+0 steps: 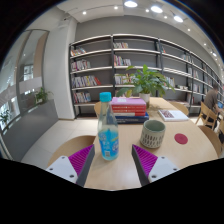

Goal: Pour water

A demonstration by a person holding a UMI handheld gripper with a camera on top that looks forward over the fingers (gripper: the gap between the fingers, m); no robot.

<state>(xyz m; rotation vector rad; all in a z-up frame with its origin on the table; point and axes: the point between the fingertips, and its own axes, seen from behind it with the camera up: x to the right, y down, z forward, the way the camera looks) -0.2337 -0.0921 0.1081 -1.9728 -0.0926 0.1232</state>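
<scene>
Could tip the bottle over with a bump from one side, spilling water on the worktop. Stands between the fingers, a gap at each side, fingers spread wide, gripping nothing. Cup just beyond, to the right. Books behind.

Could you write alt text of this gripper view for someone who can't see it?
A clear water bottle with a blue cap stands on a wooden table between the open gripper's two pink-padded fingers, gaps either side. A patterned mug stands beside it; stacked books, a plant and bookshelves lie beyond.
</scene>
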